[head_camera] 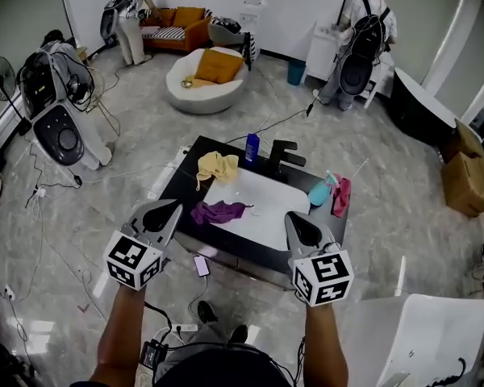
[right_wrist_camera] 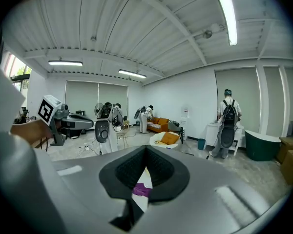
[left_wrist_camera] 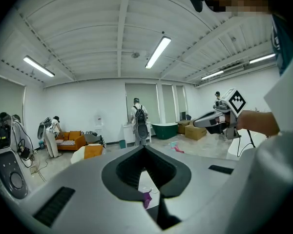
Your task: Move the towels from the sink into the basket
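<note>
Your left gripper (head_camera: 172, 210) and right gripper (head_camera: 294, 219), both closed on nothing, flank the sink's (head_camera: 266, 208) near edge; the purple towel (head_camera: 219, 211) shows only as a sliver in both gripper views

Brightness: bright, even indoor light in all three views.
Source: long white ceiling tube lights (left_wrist_camera: 157, 52) overhead.
Glare: pale streaks on the glossy grey marble floor (head_camera: 401, 274).
Shadows: soft and faint.
Distortion: strong fisheye bending, dark corners in both gripper views.
Focus: nearest foreground soft there; room sharp.
</note>
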Available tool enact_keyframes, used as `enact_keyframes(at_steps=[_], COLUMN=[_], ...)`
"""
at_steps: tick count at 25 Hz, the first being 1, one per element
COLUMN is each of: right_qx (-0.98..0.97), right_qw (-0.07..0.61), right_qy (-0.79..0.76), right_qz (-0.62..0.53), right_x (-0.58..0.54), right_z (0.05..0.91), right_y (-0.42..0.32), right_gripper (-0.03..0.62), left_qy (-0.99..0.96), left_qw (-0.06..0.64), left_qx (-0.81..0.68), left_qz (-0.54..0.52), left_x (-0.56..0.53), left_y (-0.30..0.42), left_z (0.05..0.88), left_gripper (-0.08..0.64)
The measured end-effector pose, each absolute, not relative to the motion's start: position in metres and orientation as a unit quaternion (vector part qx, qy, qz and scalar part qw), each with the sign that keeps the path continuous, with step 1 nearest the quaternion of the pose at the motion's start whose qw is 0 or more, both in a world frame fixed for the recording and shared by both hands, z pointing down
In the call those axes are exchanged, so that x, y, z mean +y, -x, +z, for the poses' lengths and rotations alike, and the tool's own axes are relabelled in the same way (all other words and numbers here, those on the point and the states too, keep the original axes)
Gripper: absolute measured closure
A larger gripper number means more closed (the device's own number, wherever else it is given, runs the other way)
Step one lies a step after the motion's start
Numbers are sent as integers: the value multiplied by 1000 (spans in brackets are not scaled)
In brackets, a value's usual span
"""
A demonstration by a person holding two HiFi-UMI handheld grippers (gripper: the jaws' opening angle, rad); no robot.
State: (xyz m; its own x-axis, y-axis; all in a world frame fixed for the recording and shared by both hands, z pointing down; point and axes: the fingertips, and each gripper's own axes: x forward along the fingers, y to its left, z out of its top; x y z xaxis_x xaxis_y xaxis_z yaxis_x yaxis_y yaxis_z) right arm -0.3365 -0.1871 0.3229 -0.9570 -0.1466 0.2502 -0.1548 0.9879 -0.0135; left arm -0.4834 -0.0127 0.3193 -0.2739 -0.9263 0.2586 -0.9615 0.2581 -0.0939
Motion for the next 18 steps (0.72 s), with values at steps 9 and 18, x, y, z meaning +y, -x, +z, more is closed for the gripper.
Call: enact_keyframes(at_steps=[9, 18], right_qx=[-986, -986], right_qw=[143, 158], right_qy=[-81, -60], right_qz=[10, 11], right_x=[-197, -217], right_z=[330, 365], right_y=[398, 464], right_gripper=[583, 581], left_qy=[-612, -618], left_qw=[84, 115], left_qx=[-779, -769], left_qz=[102, 115], left_x=[-30, -40], left_y=[551, 606], left_z=[332, 374], left_gripper=[554, 554])
